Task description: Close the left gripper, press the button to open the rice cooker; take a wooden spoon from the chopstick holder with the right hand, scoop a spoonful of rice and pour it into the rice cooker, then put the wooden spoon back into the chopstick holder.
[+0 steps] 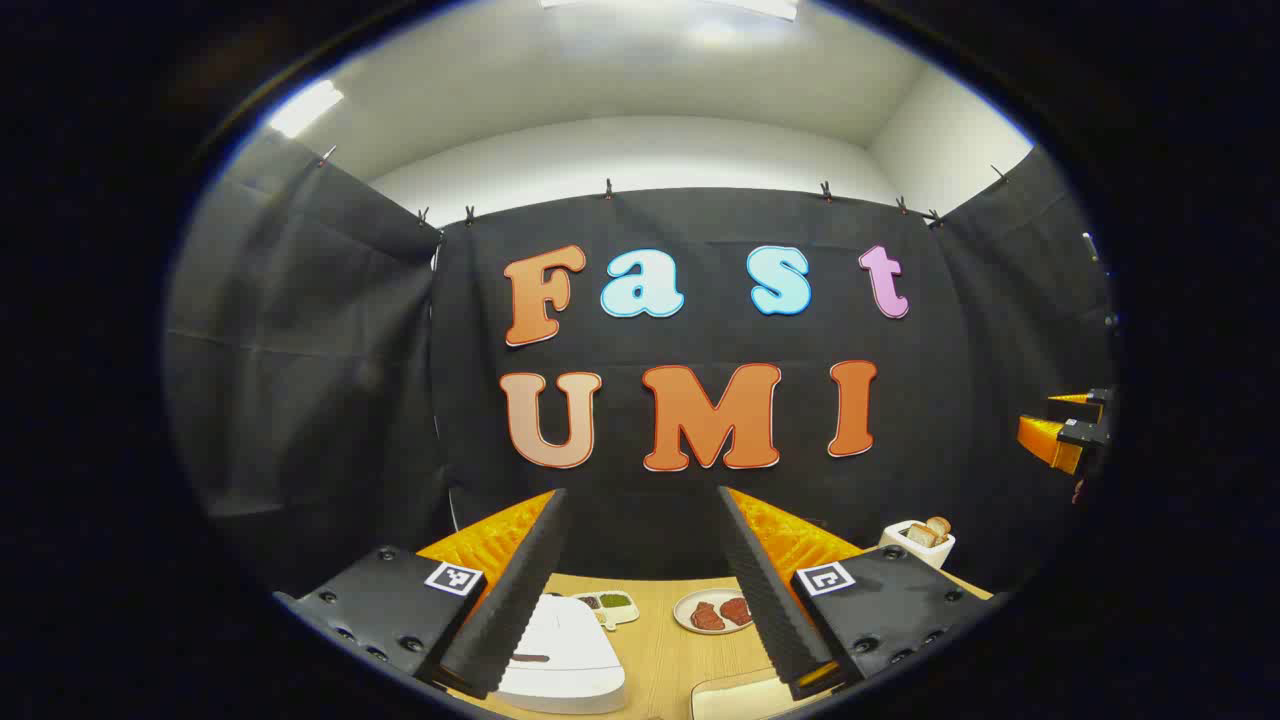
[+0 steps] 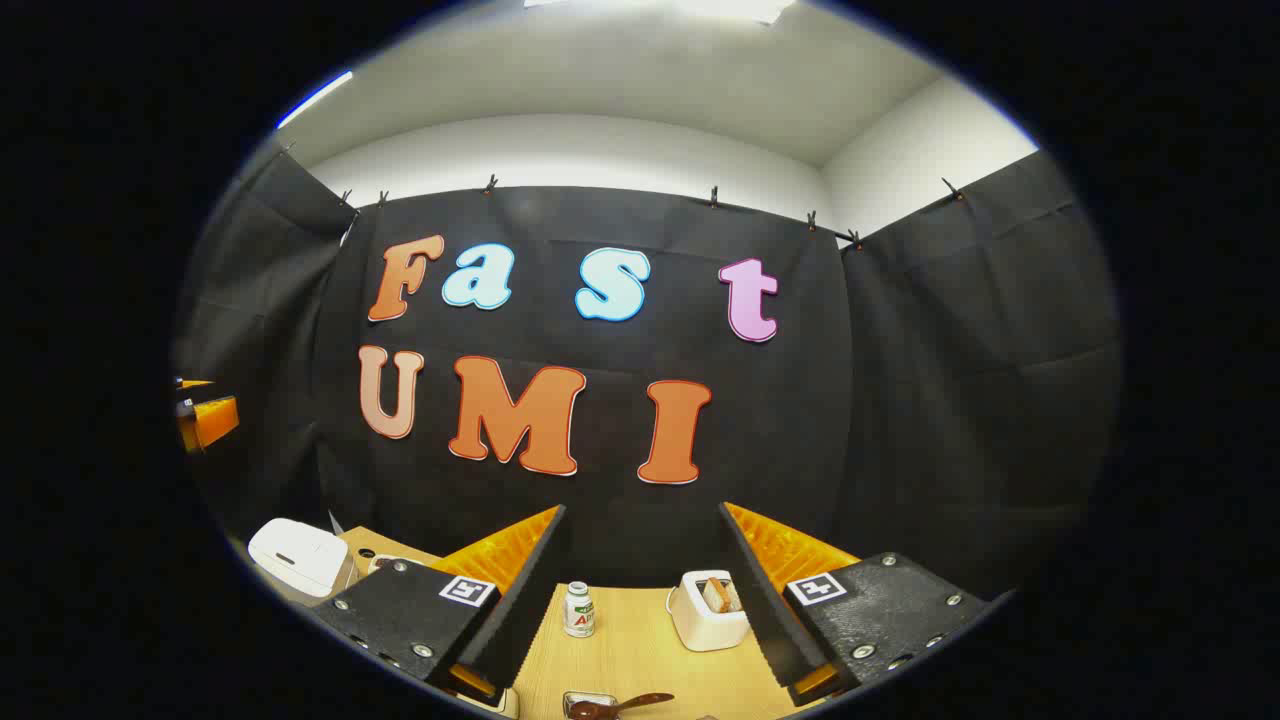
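In the left gripper view my left gripper (image 1: 641,494) is open, held above the wooden table with nothing between its fingers. The white rice cooker (image 1: 556,652) sits just below its left finger, lid down. At the far right edge hangs the right gripper (image 1: 1066,430). In the right gripper view my right gripper (image 2: 642,508) is open too and holds nothing. Below it, at the table's near edge, a brown wooden spoon (image 2: 622,705) lies across a small container (image 2: 580,706). The rice cooker (image 2: 298,556) stands at the far left, with the left gripper (image 2: 206,420) above it.
A plate with meat pieces (image 1: 712,612), a small sauce tray (image 1: 610,606) and a cream tray (image 1: 735,700) lie near the cooker. A white toaster with bread (image 2: 708,610) and a small bottle (image 2: 578,610) stand mid-table. Black cloth walls close in the back and both sides.
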